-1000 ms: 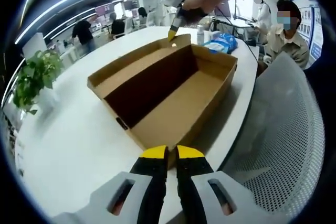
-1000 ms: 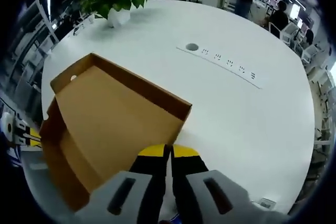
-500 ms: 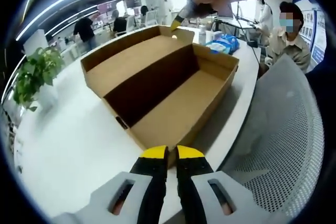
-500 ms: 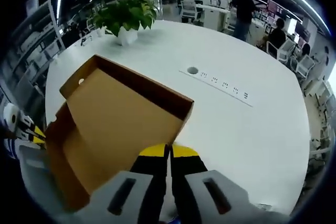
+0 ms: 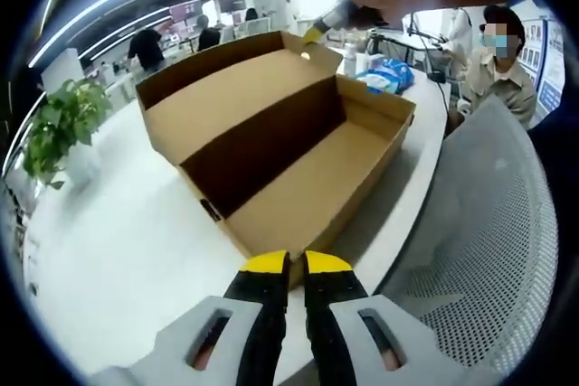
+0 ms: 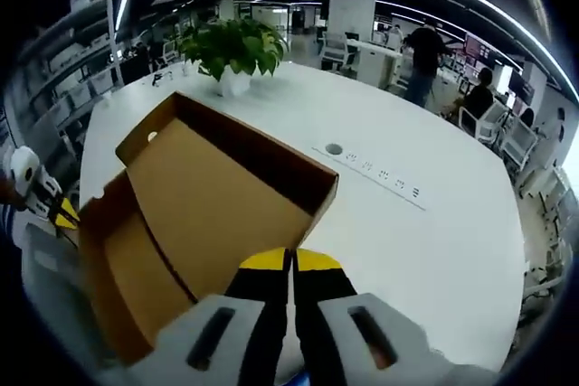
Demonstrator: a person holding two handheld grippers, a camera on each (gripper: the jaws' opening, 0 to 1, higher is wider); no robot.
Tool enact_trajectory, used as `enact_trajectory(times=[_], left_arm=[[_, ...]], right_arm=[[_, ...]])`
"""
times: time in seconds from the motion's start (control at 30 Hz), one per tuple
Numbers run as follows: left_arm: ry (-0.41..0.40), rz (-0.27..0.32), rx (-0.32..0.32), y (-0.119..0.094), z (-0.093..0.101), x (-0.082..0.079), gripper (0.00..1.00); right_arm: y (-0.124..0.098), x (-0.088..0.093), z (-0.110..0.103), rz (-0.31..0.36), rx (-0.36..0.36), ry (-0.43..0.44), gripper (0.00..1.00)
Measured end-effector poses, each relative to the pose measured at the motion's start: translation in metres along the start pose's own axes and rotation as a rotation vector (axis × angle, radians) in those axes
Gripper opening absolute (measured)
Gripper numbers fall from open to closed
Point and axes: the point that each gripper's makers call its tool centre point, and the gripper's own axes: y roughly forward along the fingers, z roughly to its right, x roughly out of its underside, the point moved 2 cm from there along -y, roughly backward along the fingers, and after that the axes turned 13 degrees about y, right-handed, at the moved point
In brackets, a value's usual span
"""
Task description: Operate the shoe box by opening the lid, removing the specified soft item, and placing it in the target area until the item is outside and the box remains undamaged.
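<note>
The brown cardboard shoe box (image 5: 308, 178) sits on the white table (image 5: 118, 241), its tray bare inside and its hinged lid (image 6: 217, 196) raised at a slant. The left hand-held gripper (image 5: 296, 264) pinches the tray's near edge. The right hand-held gripper (image 6: 289, 261), jaws together, seemingly clamps the lid's corner.

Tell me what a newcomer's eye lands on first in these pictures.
The big open brown cardboard shoe box on the round white table, its hinged lid raised; the base looks empty. The right gripper pinches the lid's far corner, while the left gripper clamps the box's near edge. Beyond the lid stands a leafy green potted plant.
</note>
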Motion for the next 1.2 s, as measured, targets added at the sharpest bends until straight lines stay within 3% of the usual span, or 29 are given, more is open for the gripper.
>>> enact_trajectory(times=[0.57,1.2], left_arm=[[-0.009,0.002,-0.009,0.0,-0.002,0.0,0.02],[-0.011,0.009,-0.014,0.0,-0.002,0.0,0.02]], right_arm=[[-0.028,0.001,-0.016,0.127,0.005,-0.05,0.0],[-0.054,0.012,-0.033,0.161,0.02,-0.013,0.0]])
